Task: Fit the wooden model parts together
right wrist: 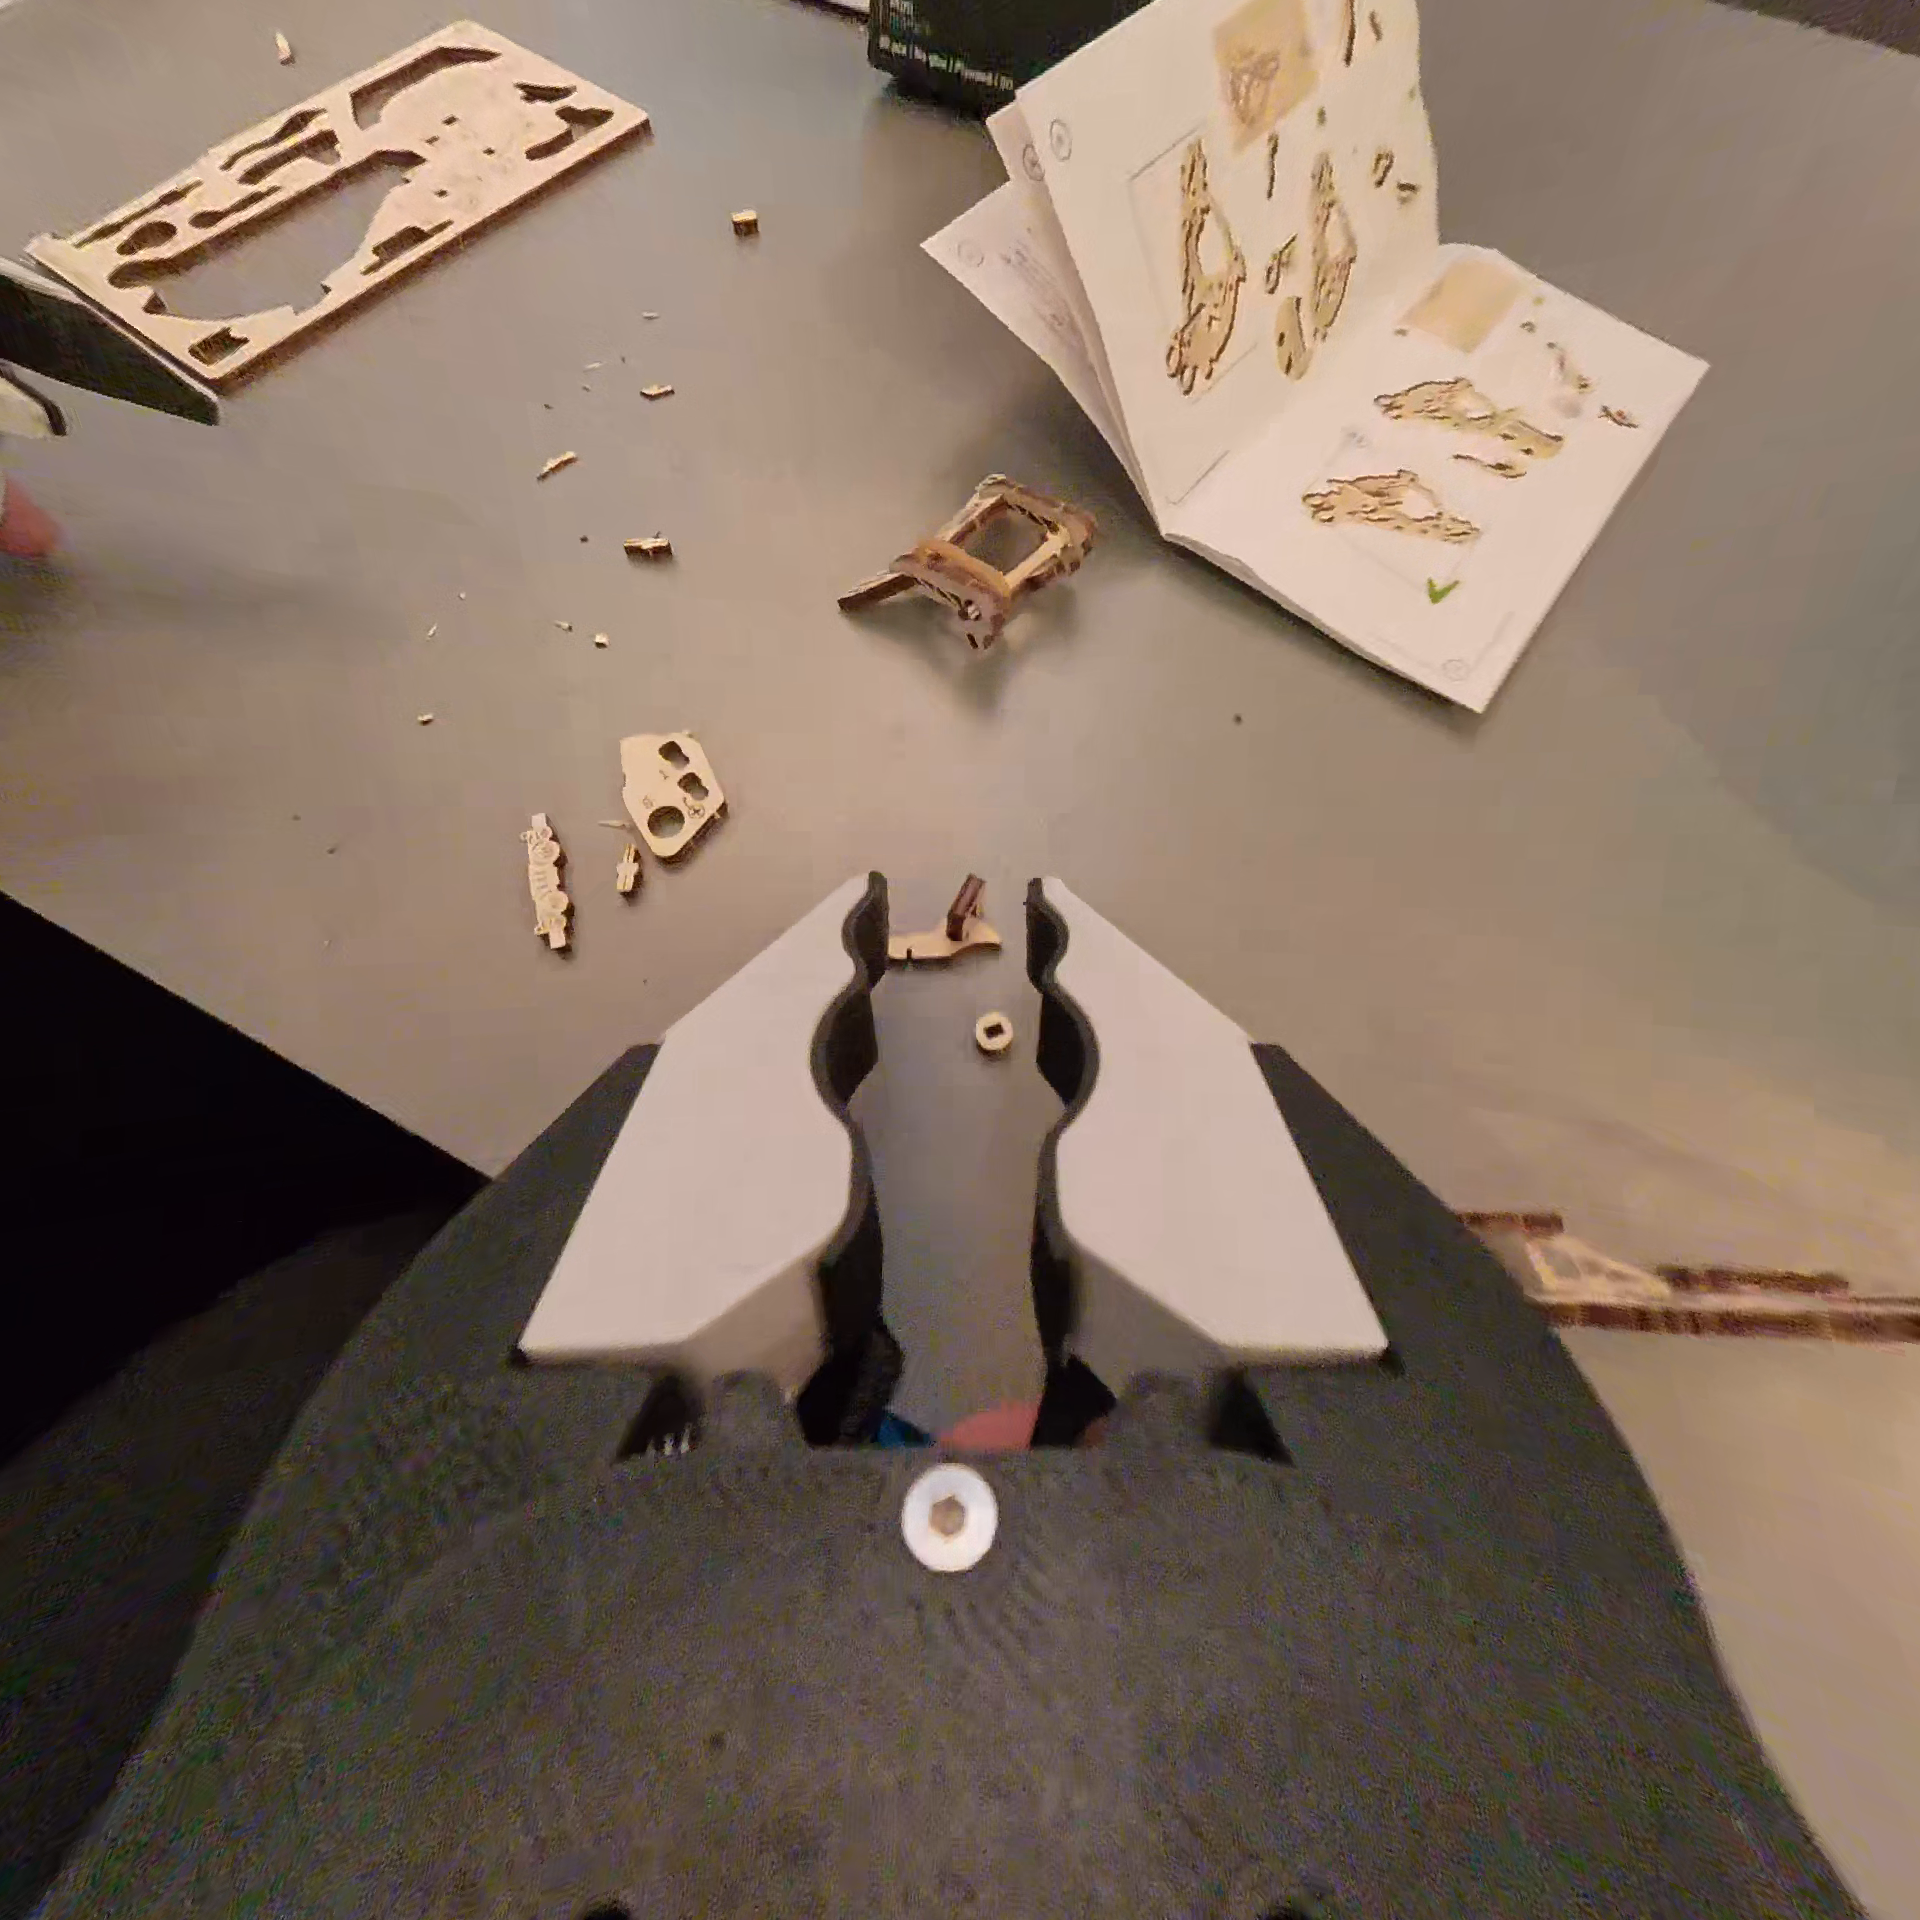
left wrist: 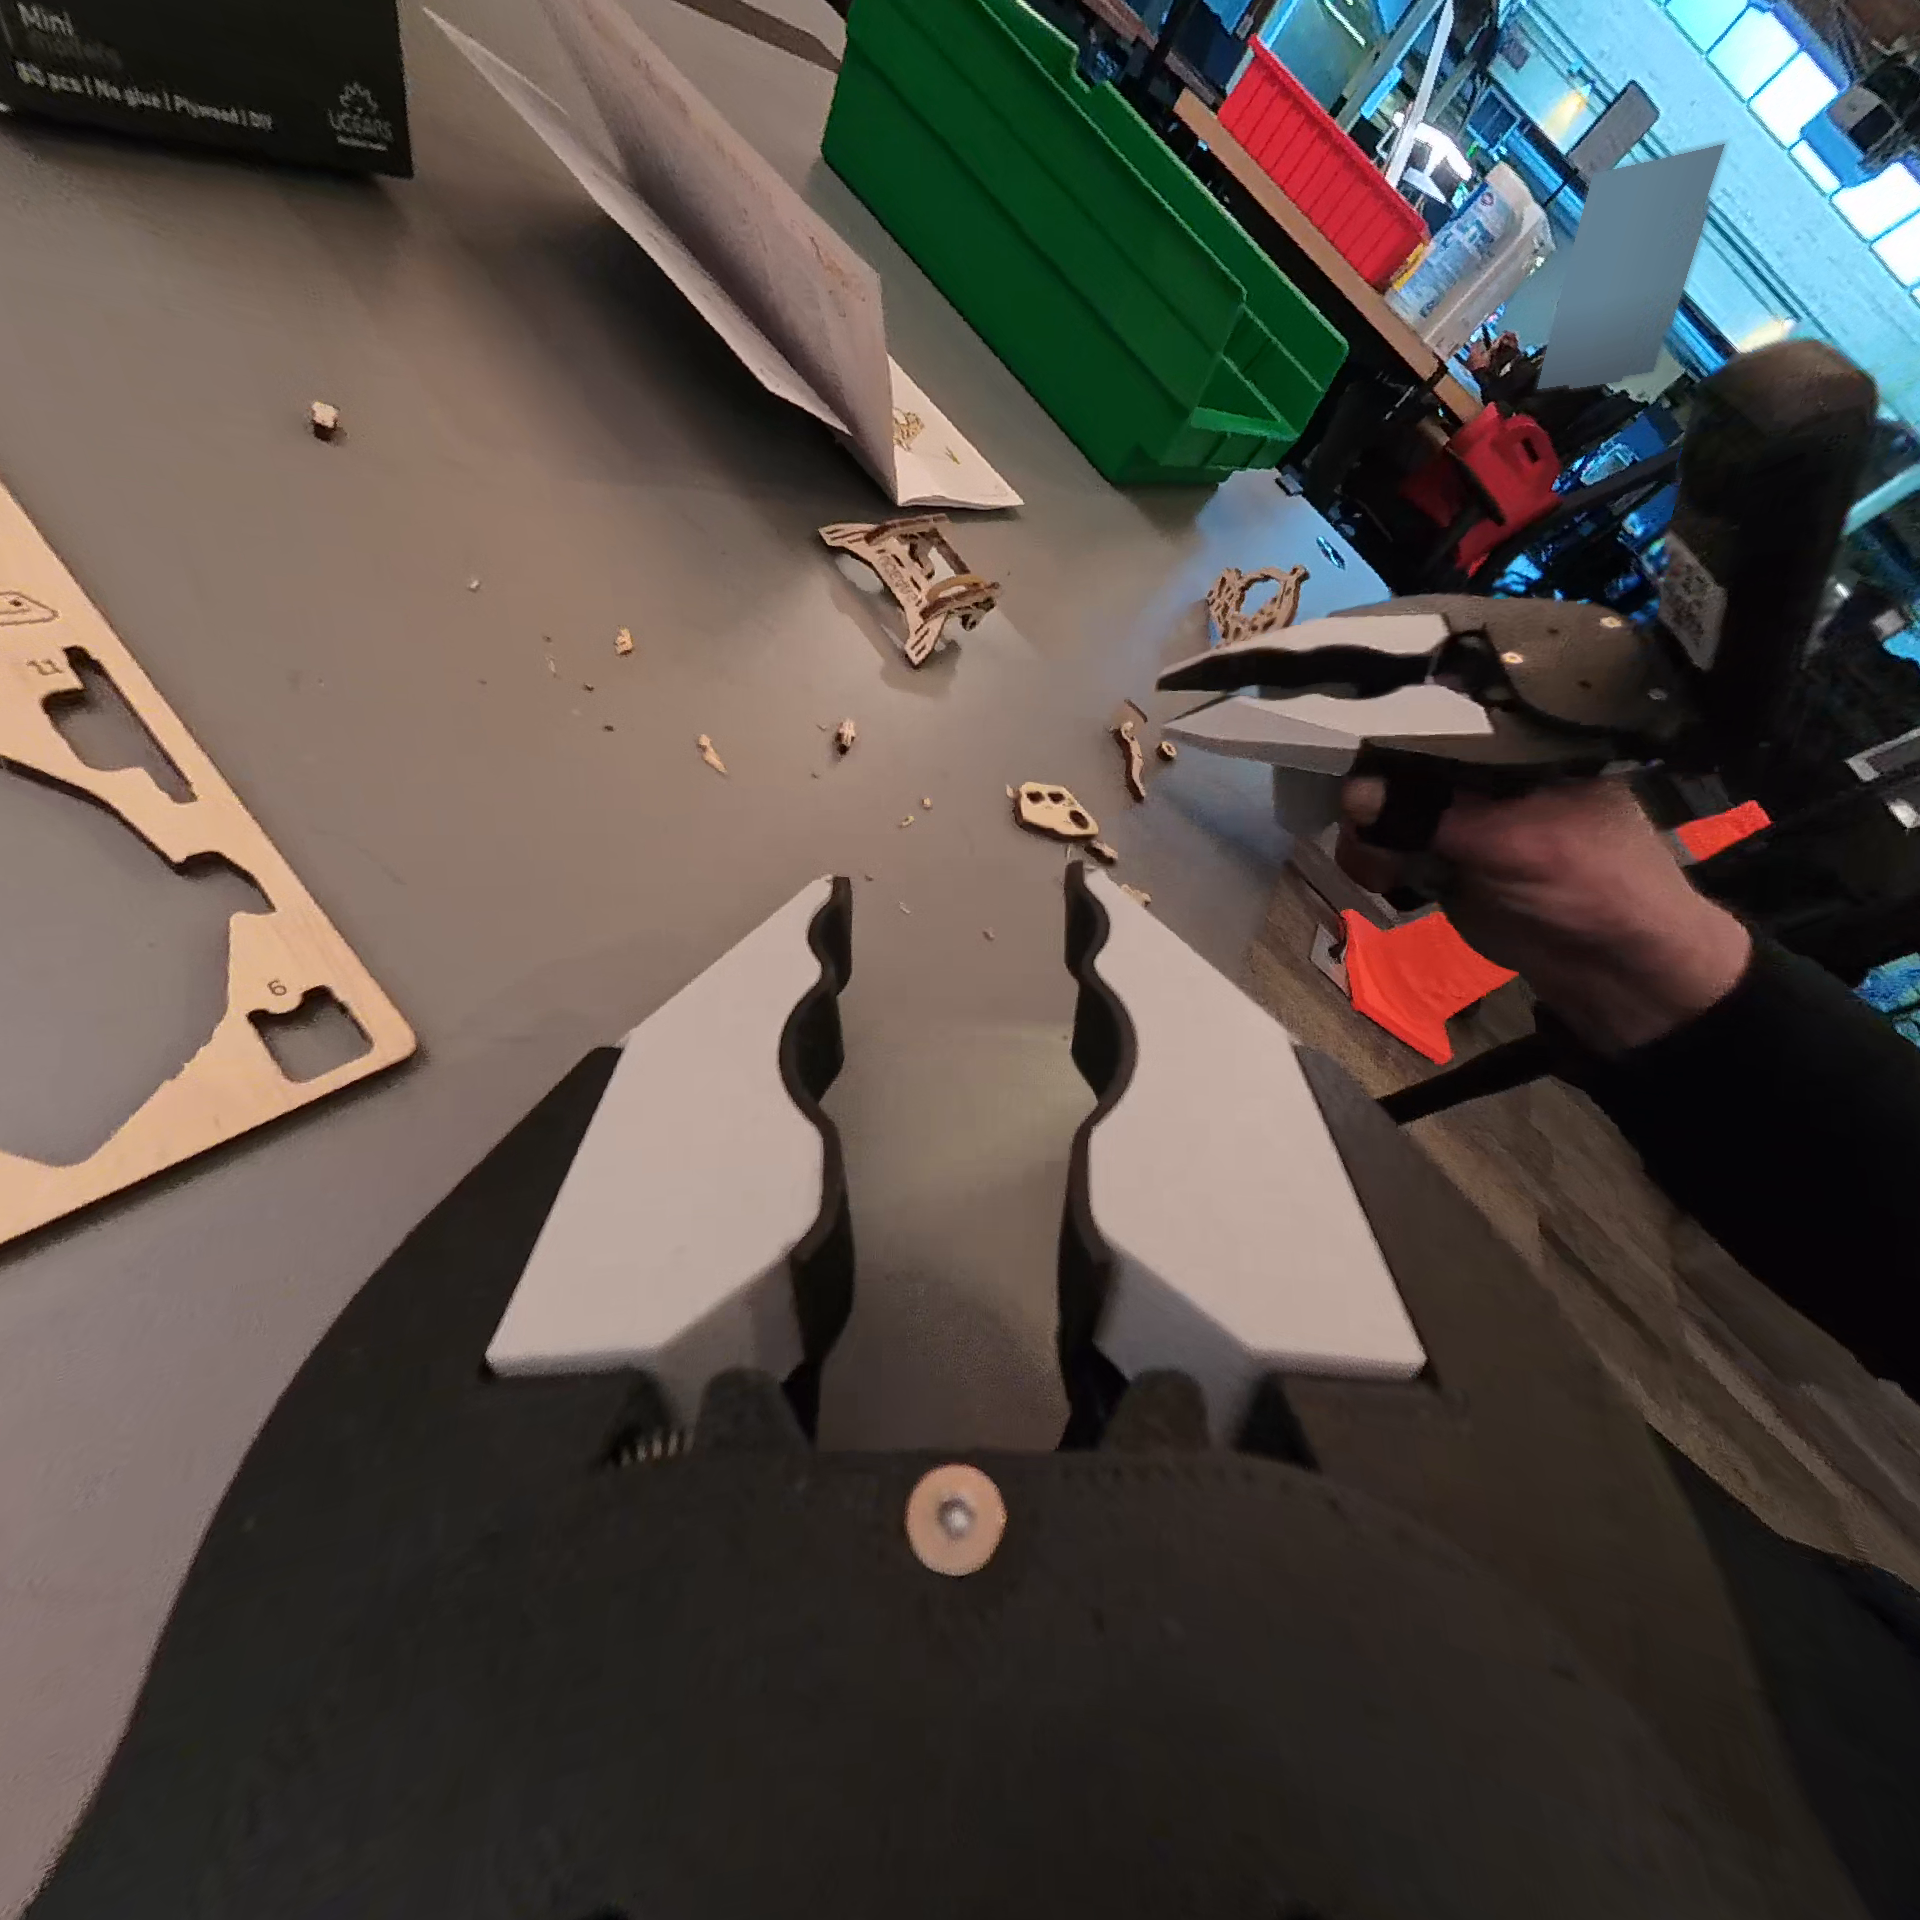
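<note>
Right gripper (right wrist: 951, 899): grey fingers with black pads, parted, gripping nothing; it hovers over the grey table (right wrist: 1351, 883)

Small flat pale wooden piece with a dark upright tab (right wrist: 945, 930): lies on the table in the gap at the fingertips, neither pad pressing it

Tiny wooden ring with a square hole (right wrist: 994, 1035): at 6 o'clock of that piece, between the fingers, loose

Pale wooden plate with three holes (right wrist: 670, 795): at 10 o'clock of the right fingertips, near

Part-built brown wooden frame (right wrist: 982, 566): 12 o'clock, farther off

Open instruction booklet (right wrist: 1351, 416): 1 o'clock, beyond

Punched plywood sheet (right wrist: 343, 197): 10 o'clock, far

Left gripper (left wrist: 956, 883): fingers wide apart, bare grasp; the holed plate (left wrist: 1055, 810) lies at 1 o'clock, just beyond its tips
</note>
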